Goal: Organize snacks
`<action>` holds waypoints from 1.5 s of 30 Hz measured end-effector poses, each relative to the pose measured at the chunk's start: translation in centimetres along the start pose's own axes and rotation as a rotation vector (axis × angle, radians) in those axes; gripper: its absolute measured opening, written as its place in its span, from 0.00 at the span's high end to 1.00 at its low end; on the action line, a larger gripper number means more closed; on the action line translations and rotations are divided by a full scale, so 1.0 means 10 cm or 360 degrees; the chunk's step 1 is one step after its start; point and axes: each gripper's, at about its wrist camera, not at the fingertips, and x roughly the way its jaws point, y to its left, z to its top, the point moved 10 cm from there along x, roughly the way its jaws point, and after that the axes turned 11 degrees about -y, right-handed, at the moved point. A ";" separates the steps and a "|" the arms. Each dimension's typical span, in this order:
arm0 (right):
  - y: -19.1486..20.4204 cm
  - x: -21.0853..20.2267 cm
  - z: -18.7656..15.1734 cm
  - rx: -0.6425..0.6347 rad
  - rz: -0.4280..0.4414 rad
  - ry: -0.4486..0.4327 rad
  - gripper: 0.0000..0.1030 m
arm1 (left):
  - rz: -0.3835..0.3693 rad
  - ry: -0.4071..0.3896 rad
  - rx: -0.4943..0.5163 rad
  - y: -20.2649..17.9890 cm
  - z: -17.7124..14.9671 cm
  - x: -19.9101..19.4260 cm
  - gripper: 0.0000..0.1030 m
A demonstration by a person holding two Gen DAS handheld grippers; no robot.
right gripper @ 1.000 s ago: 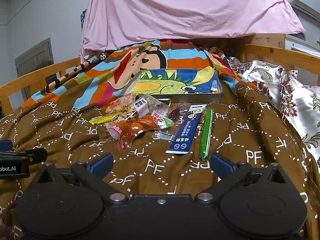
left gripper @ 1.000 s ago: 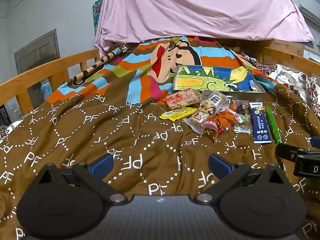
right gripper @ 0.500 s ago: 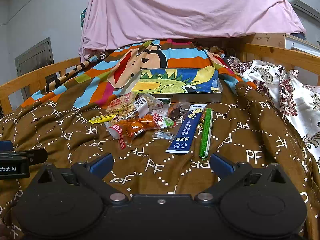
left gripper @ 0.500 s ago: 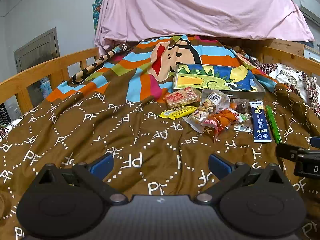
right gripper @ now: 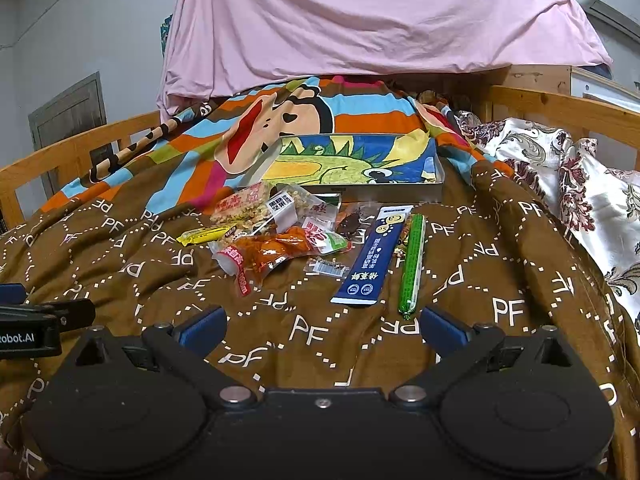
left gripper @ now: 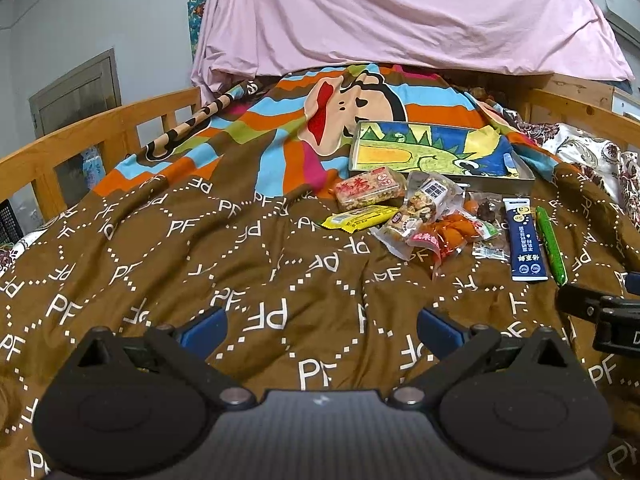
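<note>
Several snack packets lie in a pile on the brown bedspread: a dark blue sachet point(right gripper: 374, 256), a green stick point(right gripper: 412, 266), an orange packet point(right gripper: 272, 250), a yellow bar point(right gripper: 204, 235) and a pink rice-cracker pack point(left gripper: 370, 190). Behind them sits a shallow metal tray point(right gripper: 360, 193) with a dinosaur picture inside; it also shows in the left wrist view point(left gripper: 500, 180). My left gripper point(left gripper: 320, 326) is open and empty, left of and short of the pile. My right gripper point(right gripper: 322, 326) is open and empty, just short of the blue sachet and green stick.
Wooden bed rails run along the left point(left gripper: 80, 148) and right point(right gripper: 560, 108). A pink sheet point(right gripper: 360, 20) drapes the headboard. A floral quilt point(right gripper: 580, 184) lies at the right.
Both grippers stay open. The left view has shifted very slightly; nothing has been picked up or moved.
</note>
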 end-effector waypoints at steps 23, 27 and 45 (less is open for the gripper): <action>-0.04 0.01 0.02 -0.0010 -0.0040 0.0021 0.00 | 0.0034 0.0053 0.0011 0.01 0.00 0.12 0.00; -0.07 0.01 0.02 -0.0031 -0.0083 0.0031 0.00 | 0.0034 0.0046 0.0032 0.00 0.01 0.15 0.00; -0.06 0.25 0.20 -0.0202 -0.0026 -0.0038 0.00 | 0.0052 0.0062 0.0094 -0.03 0.19 0.47 0.00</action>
